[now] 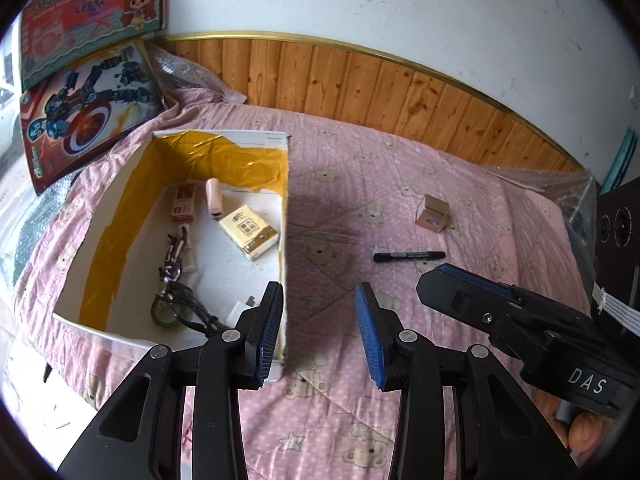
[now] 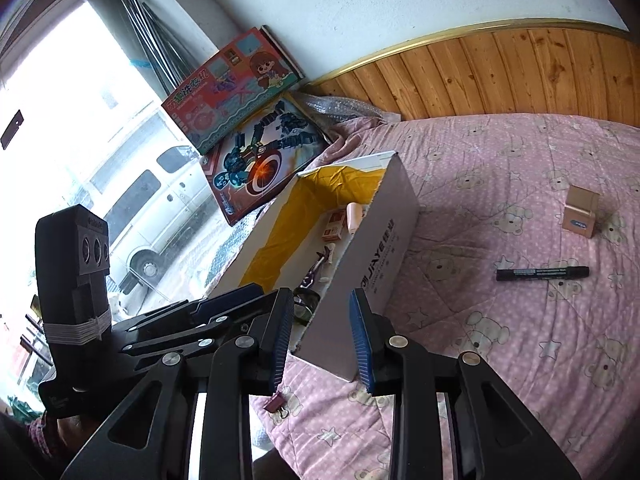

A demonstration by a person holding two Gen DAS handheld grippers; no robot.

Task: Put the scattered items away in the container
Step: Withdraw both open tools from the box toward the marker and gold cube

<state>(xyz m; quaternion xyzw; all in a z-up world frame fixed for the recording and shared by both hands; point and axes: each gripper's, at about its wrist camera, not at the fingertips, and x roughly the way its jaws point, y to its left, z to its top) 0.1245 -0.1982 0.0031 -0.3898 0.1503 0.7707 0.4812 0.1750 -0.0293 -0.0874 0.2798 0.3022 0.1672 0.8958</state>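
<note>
Two hand-held grippers of matte black plastic. The left gripper (image 1: 318,332) has triangular cut-outs in its arms, round silver pivot screws, and ribbed blue pads on its fingers (image 1: 367,334). The right gripper (image 2: 320,340) is built alike; seen from the left wrist, its body bears white letters "DAS". A black camera block (image 2: 86,256) is bound on with white cord.
</note>
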